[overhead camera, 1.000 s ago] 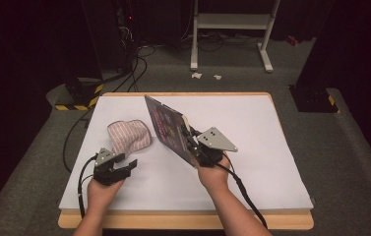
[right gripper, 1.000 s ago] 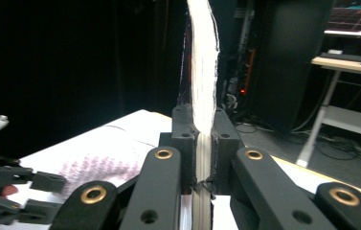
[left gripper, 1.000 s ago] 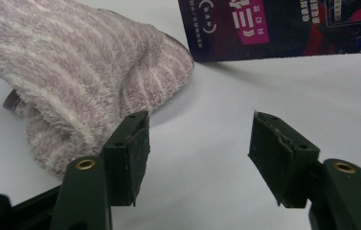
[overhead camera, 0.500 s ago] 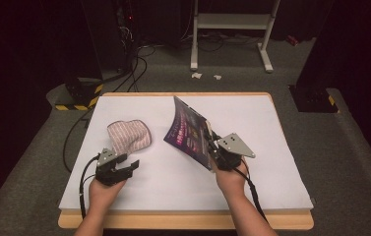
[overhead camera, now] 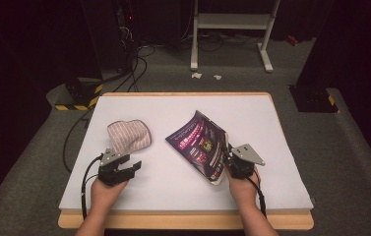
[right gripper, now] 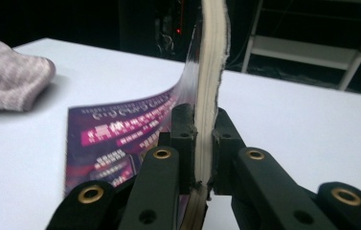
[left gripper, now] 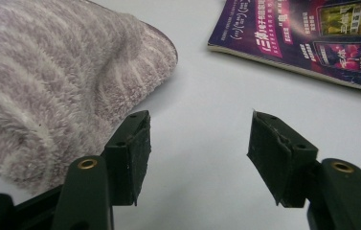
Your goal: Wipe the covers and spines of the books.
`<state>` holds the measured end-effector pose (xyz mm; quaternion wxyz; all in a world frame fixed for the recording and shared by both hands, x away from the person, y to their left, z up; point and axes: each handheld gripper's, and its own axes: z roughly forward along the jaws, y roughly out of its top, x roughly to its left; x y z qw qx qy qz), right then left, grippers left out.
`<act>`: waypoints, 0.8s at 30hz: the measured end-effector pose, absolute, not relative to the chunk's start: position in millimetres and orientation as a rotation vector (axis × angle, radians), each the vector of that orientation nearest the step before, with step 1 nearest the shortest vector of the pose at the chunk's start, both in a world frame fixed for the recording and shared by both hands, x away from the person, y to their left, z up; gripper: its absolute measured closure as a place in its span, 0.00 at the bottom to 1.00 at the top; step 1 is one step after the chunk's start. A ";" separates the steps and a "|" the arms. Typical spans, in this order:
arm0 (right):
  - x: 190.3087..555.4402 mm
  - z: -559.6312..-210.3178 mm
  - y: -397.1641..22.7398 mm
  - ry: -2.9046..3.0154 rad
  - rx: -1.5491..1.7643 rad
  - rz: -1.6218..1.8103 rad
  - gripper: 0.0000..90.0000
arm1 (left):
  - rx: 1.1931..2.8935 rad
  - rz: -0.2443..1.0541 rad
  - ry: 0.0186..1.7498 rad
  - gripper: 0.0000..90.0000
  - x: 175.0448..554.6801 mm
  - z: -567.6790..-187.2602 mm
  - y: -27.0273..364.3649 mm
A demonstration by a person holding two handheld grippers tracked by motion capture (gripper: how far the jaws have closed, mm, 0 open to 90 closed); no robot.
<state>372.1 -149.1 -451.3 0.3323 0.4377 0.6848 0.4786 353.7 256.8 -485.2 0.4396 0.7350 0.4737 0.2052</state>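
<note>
The right gripper is being kept clamped on the edge of the magazine, its two black jaws pressed narrow against the page block from either side, as is being shown plainly in the right gripper view. From this grip the magazine is being extended away to the left and toward the far side of the counter, cover up, with its long axis running diagonally; the gripped near edge is being held raised while the far portion is being laid against the white surface, the pages curving between. The lowering of the magazine is judged to be nearly complete, with release the likely next step. The left gripper is being held idle just above the counter, jaws standing moderately apart with nothing between them. The striped fuzzy cloth is lying just beyond it, close to one jaw, and well apart from the magazine.
</note>
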 end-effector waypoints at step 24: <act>376.6 -489.5 -190.0 1.863 1.340 1.100 0.67 | 1.857 0.489 1.159 0.44 354.9 -488.9 249.5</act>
